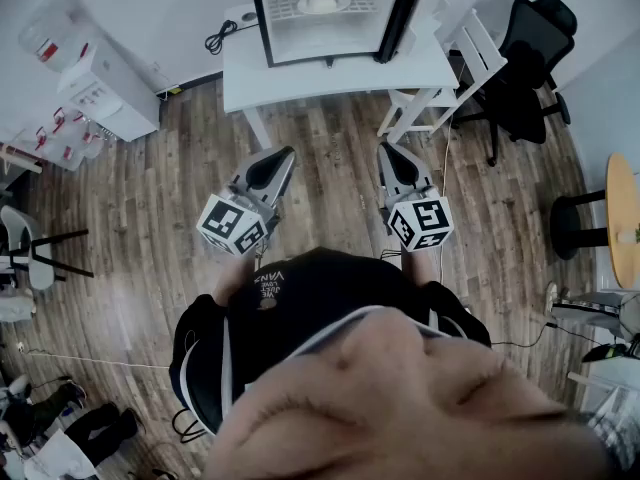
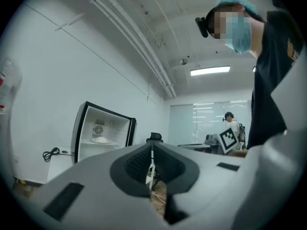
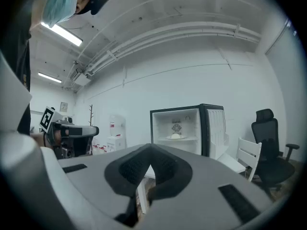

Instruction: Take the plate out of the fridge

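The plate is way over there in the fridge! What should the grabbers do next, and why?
Probably move both closer to the fridge first. Its door is already open and the plate sits on a shelf, but the left gripper and right gripper are shut, empty and well short of the table.

An office: swivel chair (image 1: 530,68), water dispenser (image 1: 105,93), glass partition (image 2: 206,123), strip ceiling light (image 2: 210,71), wood-plank floor (image 1: 150,208).
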`<state>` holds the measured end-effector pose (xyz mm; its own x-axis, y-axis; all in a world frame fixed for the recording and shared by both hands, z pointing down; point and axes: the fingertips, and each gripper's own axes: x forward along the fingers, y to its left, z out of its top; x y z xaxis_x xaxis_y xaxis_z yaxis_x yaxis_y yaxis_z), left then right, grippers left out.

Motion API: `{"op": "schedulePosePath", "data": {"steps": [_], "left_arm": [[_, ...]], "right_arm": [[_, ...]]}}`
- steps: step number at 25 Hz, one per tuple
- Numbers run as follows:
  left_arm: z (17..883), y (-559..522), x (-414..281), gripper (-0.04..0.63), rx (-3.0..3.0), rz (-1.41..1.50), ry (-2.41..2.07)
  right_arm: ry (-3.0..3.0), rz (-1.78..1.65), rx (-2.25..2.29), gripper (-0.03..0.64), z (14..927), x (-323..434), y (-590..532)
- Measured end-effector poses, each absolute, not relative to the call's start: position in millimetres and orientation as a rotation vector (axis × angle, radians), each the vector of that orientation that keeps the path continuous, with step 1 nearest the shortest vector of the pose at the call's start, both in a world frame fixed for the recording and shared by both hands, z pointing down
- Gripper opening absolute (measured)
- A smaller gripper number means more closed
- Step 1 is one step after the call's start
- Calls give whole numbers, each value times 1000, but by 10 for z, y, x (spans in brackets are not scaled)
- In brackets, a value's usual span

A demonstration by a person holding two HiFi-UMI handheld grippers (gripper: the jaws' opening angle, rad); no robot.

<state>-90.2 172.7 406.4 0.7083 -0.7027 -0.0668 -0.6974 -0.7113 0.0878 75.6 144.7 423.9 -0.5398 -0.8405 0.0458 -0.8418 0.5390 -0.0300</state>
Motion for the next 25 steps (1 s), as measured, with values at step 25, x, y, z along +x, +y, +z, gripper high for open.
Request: {"op": "schedulePosePath", "data": {"steps": [25], "left_arm": [[4158, 1613, -583, 25, 2796, -175, -1236]], "right_arm": [[-2804, 64, 1391, 12, 4264, 990, 1264]]}}
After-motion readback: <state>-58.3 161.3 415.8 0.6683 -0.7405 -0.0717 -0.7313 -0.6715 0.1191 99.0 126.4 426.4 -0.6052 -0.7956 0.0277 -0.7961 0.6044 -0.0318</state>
